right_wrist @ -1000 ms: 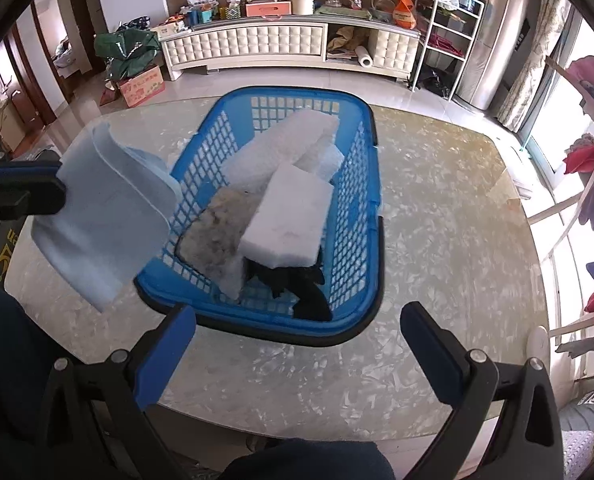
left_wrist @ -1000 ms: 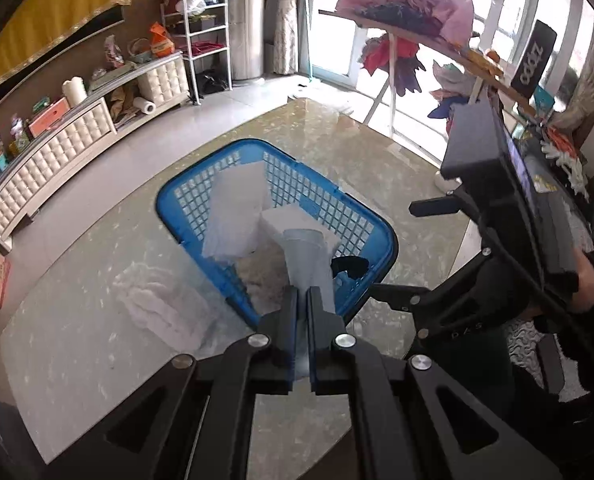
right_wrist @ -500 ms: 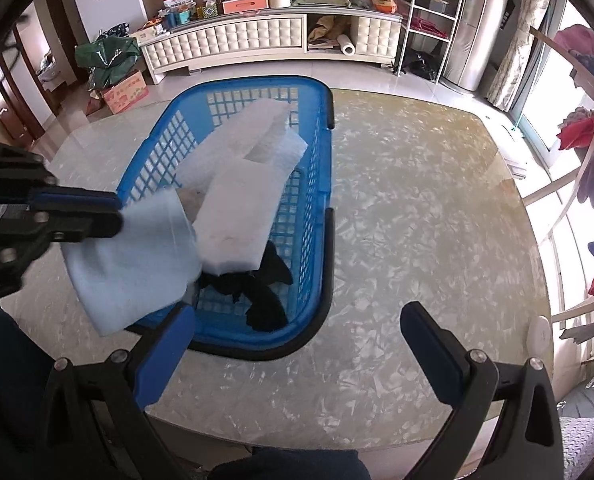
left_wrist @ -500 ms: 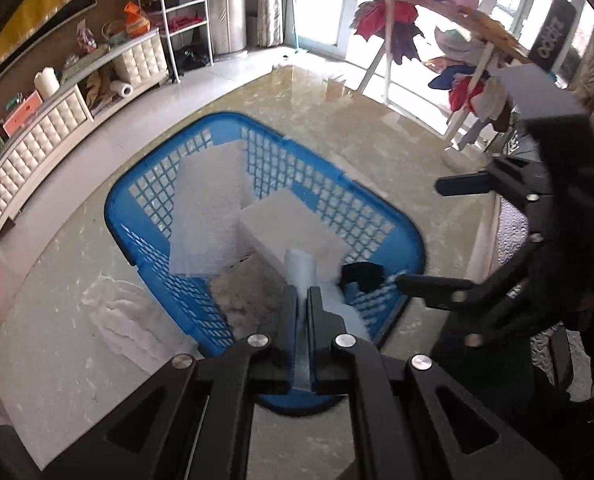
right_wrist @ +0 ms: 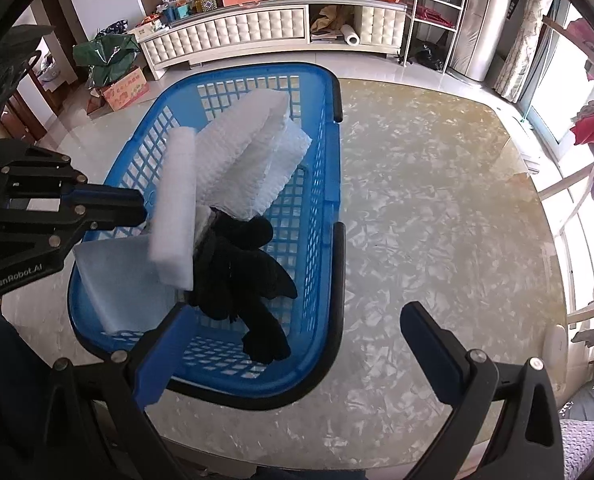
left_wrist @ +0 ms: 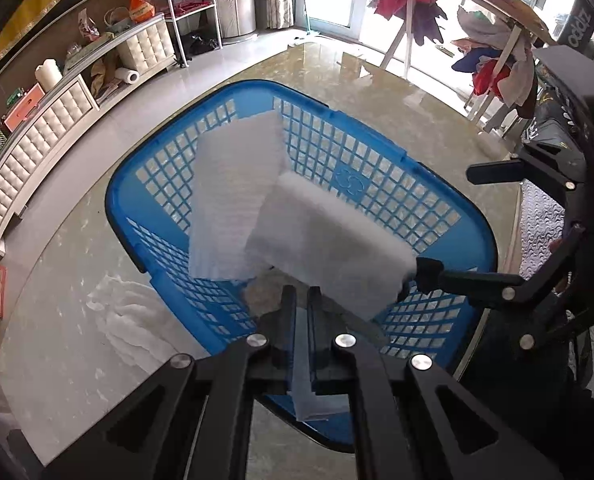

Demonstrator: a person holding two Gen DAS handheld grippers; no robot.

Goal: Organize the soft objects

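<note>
My left gripper (left_wrist: 301, 300) is clenched on a pale blue cloth (right_wrist: 125, 284) that hangs over the blue basket's (right_wrist: 333, 184) near corner. I should lower it inside before letting go. My right gripper (right_wrist: 293, 344) is released, holding nothing.

A glossy marbled table (right_wrist: 437, 208) carries a blue lattice basket (right_wrist: 329, 184), set toward its left half in the right wrist view; beside the basket's outer left wall lies a crumpled white sheet (left_wrist: 125, 320), possibly foam wrap.
</note>
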